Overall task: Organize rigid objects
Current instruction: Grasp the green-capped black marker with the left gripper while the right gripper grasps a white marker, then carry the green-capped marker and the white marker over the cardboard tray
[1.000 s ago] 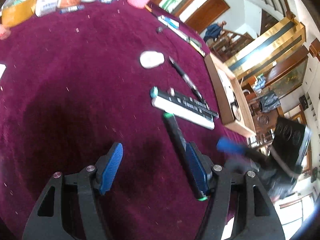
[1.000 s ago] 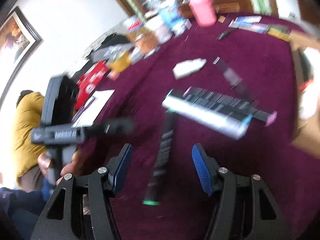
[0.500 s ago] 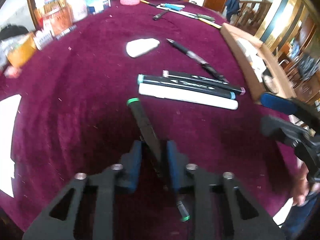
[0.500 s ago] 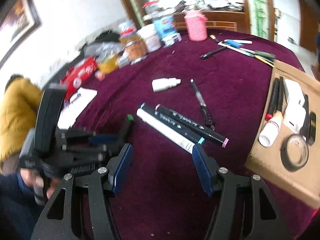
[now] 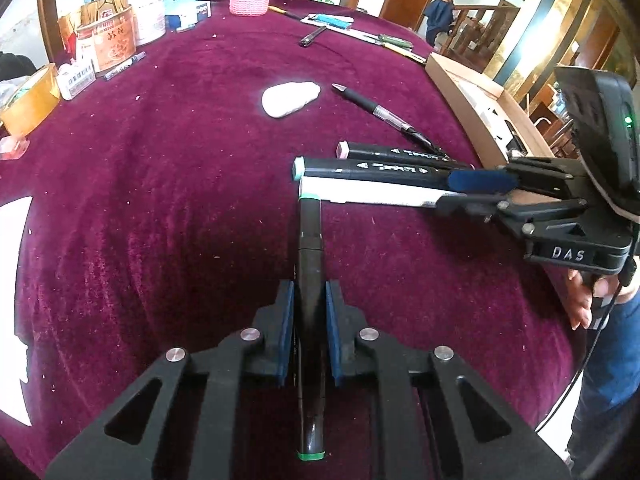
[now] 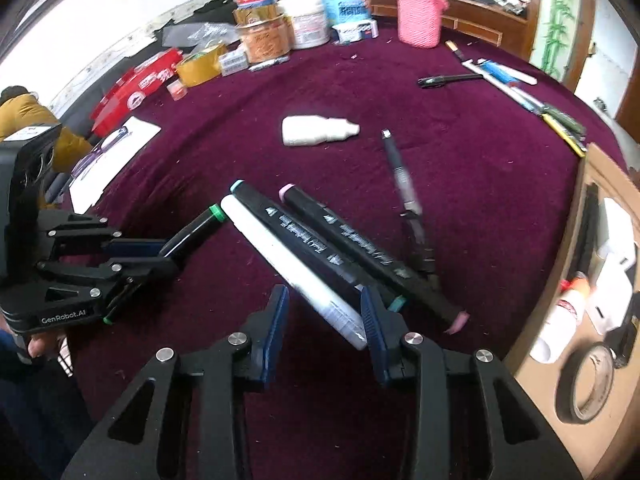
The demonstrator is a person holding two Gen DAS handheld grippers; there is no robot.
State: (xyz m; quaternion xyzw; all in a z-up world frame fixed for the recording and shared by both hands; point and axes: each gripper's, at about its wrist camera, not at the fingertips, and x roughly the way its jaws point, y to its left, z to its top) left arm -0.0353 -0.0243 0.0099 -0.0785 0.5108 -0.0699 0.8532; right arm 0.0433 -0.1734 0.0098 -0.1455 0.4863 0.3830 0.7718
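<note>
The left gripper (image 5: 309,308) is clamped on the green-capped marker (image 5: 310,248), its blue pads pressing the black barrel from both sides near mid-length; one green end pokes out behind the jaws and the other reaches forward to touch the near end of the white marker (image 5: 372,192); the grip along the barrel's axis looks chosen so the pen can be swung round parallel to the row, which I judge to be the step in hand.

Taking the white marker as the landmark: the right gripper (image 6: 324,320) stands with its jaws apart, straddling that marker's far end without pinching it, one blue pad lying against the neighbouring marker's tip; probably it is steadying or about to take the row.

Just beyond the white marker, touching it, lies the teal-capped black marker (image 5: 372,168), and beyond that the pink-capped black marker (image 5: 392,153); the three lie side by side, already sorted as a group; both black ones carry white lettering along glossy barrels.

Further off sits a black gel pen (image 5: 380,112) at an angle, and past it a small white bottle (image 5: 290,98) on its side.

To the right of the white marker stands the cardboard tray (image 6: 592,184), holding tape, a glue bottle and other pieces; likely the destination.

All rests on the maroon velvet tablecloth (image 5: 160,200); its soft pile should keep pens from rolling.
</note>
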